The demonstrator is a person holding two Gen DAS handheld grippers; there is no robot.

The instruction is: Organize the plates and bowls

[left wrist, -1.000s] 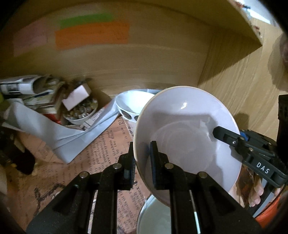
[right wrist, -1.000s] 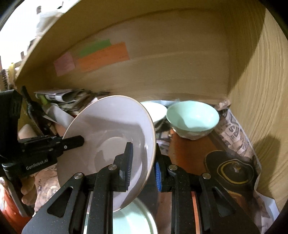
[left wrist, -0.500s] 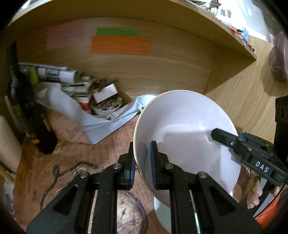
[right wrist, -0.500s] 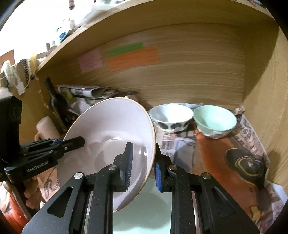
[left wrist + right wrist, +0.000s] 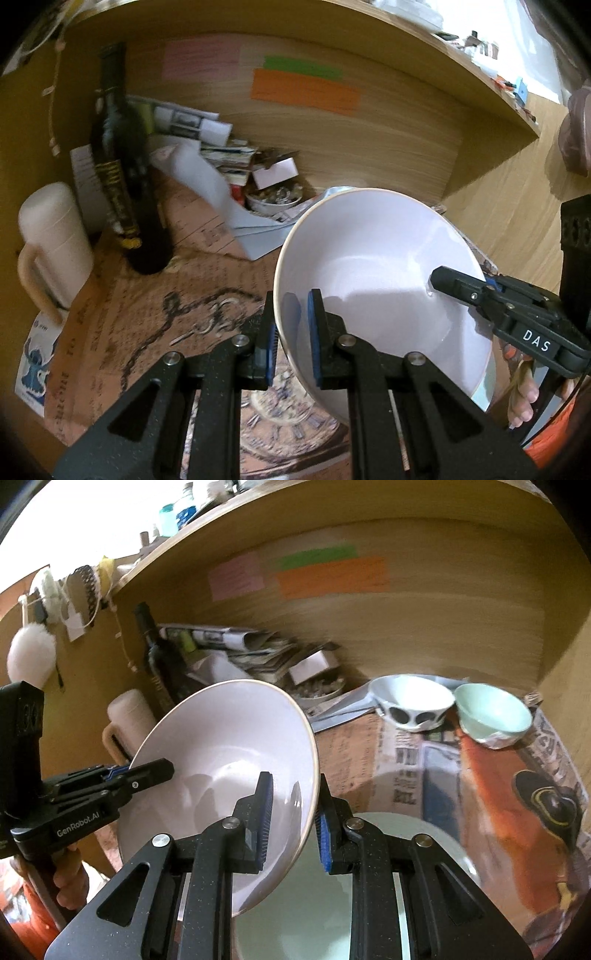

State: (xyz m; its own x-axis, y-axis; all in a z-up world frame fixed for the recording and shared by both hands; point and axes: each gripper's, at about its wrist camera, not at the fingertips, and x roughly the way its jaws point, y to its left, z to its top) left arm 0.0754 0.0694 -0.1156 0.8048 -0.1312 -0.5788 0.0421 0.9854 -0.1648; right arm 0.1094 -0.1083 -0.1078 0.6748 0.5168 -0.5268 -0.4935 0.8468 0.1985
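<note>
A large pale lilac bowl (image 5: pixel 380 280) hangs in the air, tilted, held by both grippers on opposite rims. My left gripper (image 5: pixel 291 328) is shut on its left rim; my right gripper (image 5: pixel 293 819) is shut on its right rim. Each gripper shows in the other's view: the right one (image 5: pixel 491 295) and the left one (image 5: pixel 107 786). Below the bowl lies a pale green plate (image 5: pixel 406 867). At the back right stand a white bowl with dark oval spots (image 5: pixel 412 703) and a mint green bowl (image 5: pixel 493 714).
The shelf floor is lined with newspaper (image 5: pixel 162 295). A dark bottle (image 5: pixel 122 177) and a cream mug (image 5: pixel 51 240) stand at the left. Stacked papers and a small dish of bits (image 5: pixel 273 197) sit by the wooden back wall (image 5: pixel 388 140). A wooden side wall (image 5: pixel 569 664) closes the right.
Both grippers have pulled the lilac bowl back and to the left. The bottle and mug have come into view, and the two back bowls look farther off.
</note>
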